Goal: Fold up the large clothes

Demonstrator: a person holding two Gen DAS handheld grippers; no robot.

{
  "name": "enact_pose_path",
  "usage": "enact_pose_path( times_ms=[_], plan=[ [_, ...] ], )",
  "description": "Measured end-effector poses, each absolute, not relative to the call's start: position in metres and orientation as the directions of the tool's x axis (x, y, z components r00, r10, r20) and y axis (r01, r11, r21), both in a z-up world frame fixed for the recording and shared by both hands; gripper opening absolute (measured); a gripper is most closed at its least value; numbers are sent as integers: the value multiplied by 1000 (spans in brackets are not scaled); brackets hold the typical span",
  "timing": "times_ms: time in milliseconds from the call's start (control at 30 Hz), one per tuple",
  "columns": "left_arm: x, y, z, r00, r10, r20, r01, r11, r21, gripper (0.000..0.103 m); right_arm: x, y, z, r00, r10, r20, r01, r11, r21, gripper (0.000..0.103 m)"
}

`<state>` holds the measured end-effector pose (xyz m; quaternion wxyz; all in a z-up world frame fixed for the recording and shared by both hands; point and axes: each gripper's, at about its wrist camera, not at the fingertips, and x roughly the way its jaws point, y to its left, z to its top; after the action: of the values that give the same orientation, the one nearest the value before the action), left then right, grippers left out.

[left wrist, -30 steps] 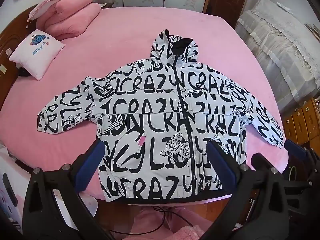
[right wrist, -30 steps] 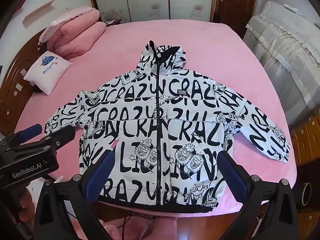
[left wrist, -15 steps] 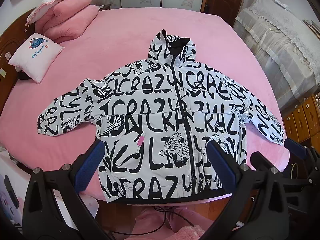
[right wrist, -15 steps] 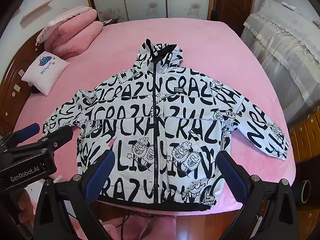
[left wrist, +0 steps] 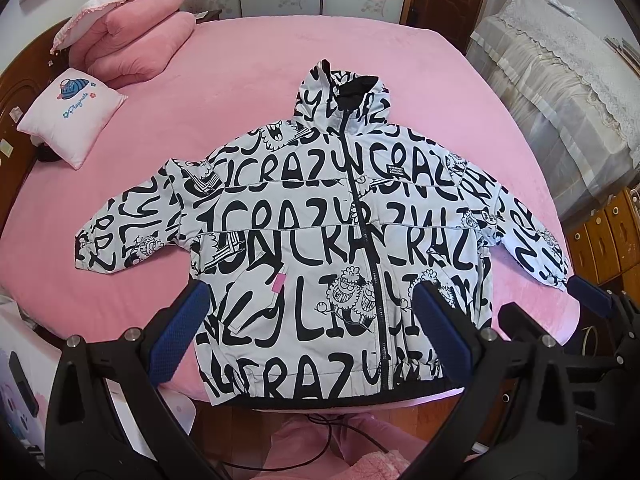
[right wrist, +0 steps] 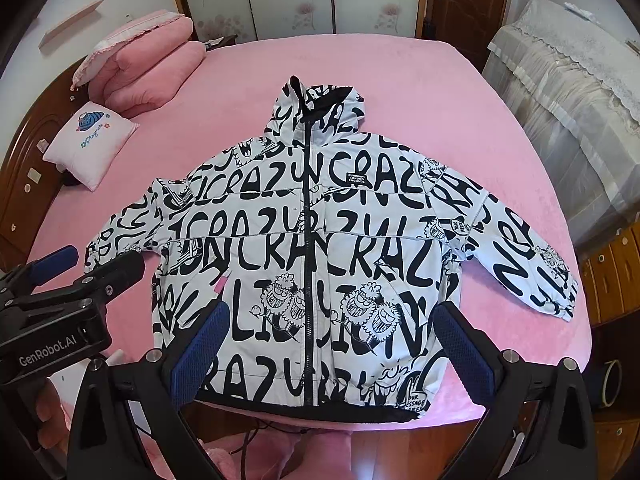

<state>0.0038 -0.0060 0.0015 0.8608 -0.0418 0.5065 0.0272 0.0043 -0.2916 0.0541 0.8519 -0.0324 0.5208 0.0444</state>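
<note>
A white hooded jacket point(left wrist: 320, 248) with black lettering lies flat, front up and zipped, on the pink bed point(left wrist: 240, 80); its sleeves spread to both sides. It also shows in the right wrist view point(right wrist: 320, 248). My left gripper point(left wrist: 310, 304) is open and empty, held above the jacket's lower hem. My right gripper point(right wrist: 334, 320) is open and empty, also above the hem. The left gripper's body point(right wrist: 60, 300) shows at the left edge of the right wrist view; the right gripper's blue fingertip point(left wrist: 588, 300) shows at the right of the left wrist view.
Pink folded bedding point(left wrist: 132, 36) and a small pink pillow point(left wrist: 72, 116) lie at the bed's far left. A covered piece of furniture point(left wrist: 560, 92) stands to the right. Wooden drawers point(left wrist: 604, 236) stand at the right. A cable point(left wrist: 320, 424) runs on the floor below the bed's near edge.
Both grippers have shifted slightly, so the jacket sits a little differently in the views. Both stay open; the jacket has not moved.
</note>
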Motion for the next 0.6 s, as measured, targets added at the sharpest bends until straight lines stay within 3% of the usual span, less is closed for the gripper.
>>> enact_pose_path(
  times_ms=[600],
  plan=[
    [7, -15, 9, 491, 3, -871, -75, 996, -40, 100, 5, -293, 54, 452, 42, -891, -107, 994, -7, 103]
  ],
)
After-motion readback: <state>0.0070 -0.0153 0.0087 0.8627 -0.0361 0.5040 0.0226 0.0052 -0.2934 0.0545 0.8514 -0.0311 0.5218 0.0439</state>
